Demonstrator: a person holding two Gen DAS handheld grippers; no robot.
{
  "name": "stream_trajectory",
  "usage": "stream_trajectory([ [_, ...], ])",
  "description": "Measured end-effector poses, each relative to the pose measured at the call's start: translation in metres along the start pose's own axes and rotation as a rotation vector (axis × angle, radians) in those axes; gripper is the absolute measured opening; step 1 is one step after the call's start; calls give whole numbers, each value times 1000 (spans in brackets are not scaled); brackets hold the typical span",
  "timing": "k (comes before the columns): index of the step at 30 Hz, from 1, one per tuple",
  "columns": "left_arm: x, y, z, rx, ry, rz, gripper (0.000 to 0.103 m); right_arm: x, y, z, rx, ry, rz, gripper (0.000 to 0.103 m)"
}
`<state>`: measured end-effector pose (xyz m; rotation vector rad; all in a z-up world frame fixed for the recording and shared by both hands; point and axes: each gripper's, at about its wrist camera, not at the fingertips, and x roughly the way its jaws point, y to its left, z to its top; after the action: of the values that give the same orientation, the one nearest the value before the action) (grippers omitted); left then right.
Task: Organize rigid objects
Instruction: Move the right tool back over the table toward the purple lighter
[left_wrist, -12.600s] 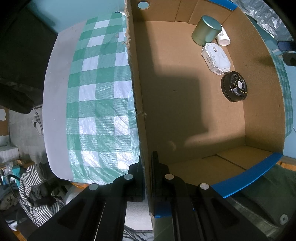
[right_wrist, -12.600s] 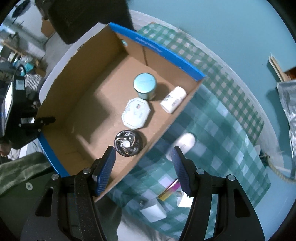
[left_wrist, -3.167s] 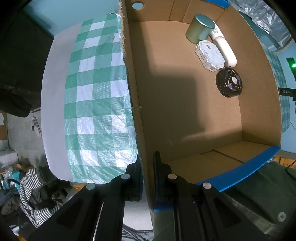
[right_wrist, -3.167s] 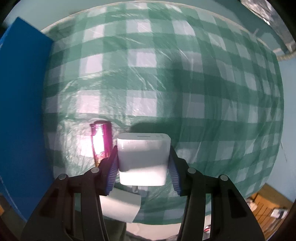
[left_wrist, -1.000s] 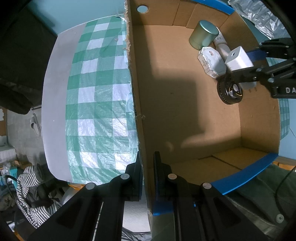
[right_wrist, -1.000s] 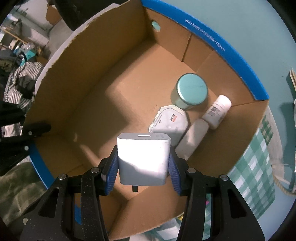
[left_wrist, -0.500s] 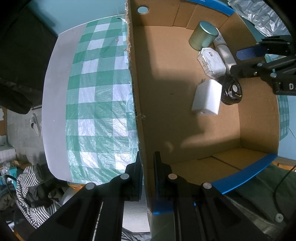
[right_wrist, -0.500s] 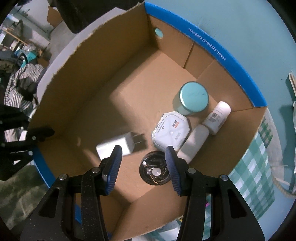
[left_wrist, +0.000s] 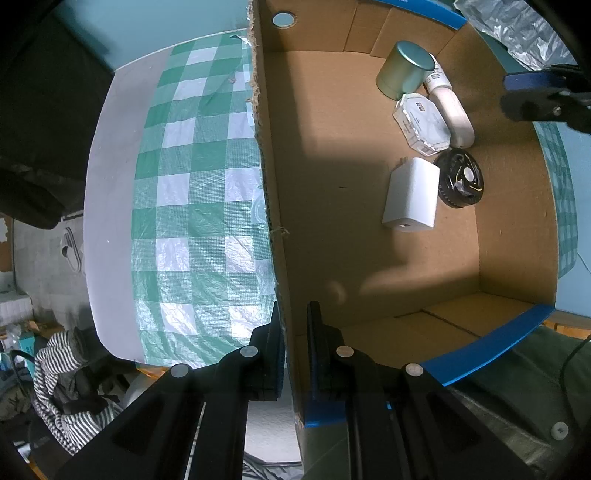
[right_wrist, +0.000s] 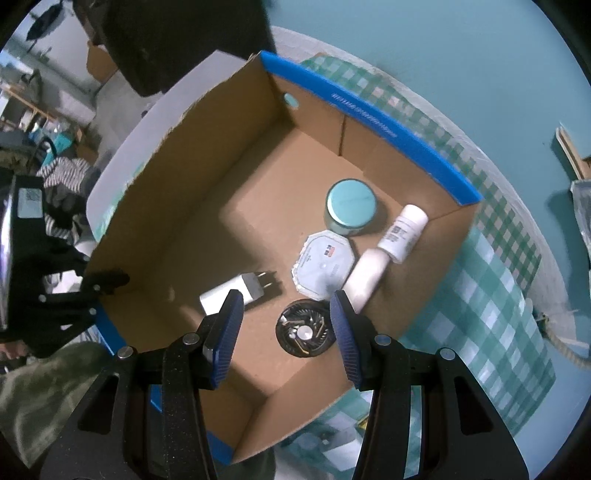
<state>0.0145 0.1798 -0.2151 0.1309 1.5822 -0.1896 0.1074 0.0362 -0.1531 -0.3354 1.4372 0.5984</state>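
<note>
My left gripper (left_wrist: 293, 332) is shut on the near side wall of the open cardboard box (left_wrist: 332, 110), close to its blue-edged corner. On the box floor a white charger (left_wrist: 412, 194) lies flat beside a black disc (left_wrist: 460, 182), a white octagonal case (left_wrist: 421, 123), a teal tin (left_wrist: 404, 70), a white bottle (left_wrist: 441, 79) and a white tube (left_wrist: 454, 114). My right gripper (right_wrist: 286, 306) hangs open and empty above the box (right_wrist: 369, 118), over the charger (right_wrist: 232, 291) and disc (right_wrist: 304, 332). It shows at the box's far right rim (left_wrist: 532, 94) in the left wrist view.
A green checked cloth (left_wrist: 192, 184) covers the table under and around the box. Small loose items (right_wrist: 332, 443) lie on the cloth beyond the box's near right wall. Striped fabric (left_wrist: 55, 369) sits off the table edge, and silver foil (left_wrist: 517, 37) behind the box.
The right gripper has let go of the white charger, which now lies on the box floor. That gripper has risen, empty. The left gripper has kept still on the wall.
</note>
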Motion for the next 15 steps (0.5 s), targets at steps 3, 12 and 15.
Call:
stream_trajectory([
  [3, 0, -2, 0, 3, 1, 2, 11, -6, -5, -3, 21, -10, -3, 49],
  [12, -1, -5, 2, 7, 2, 4, 11, -26, -28, -18, 108, -41, -6, 49],
  [15, -2, -6, 3, 12, 2, 5, 11, -31, -36, -25, 138, -46, -17, 51],
])
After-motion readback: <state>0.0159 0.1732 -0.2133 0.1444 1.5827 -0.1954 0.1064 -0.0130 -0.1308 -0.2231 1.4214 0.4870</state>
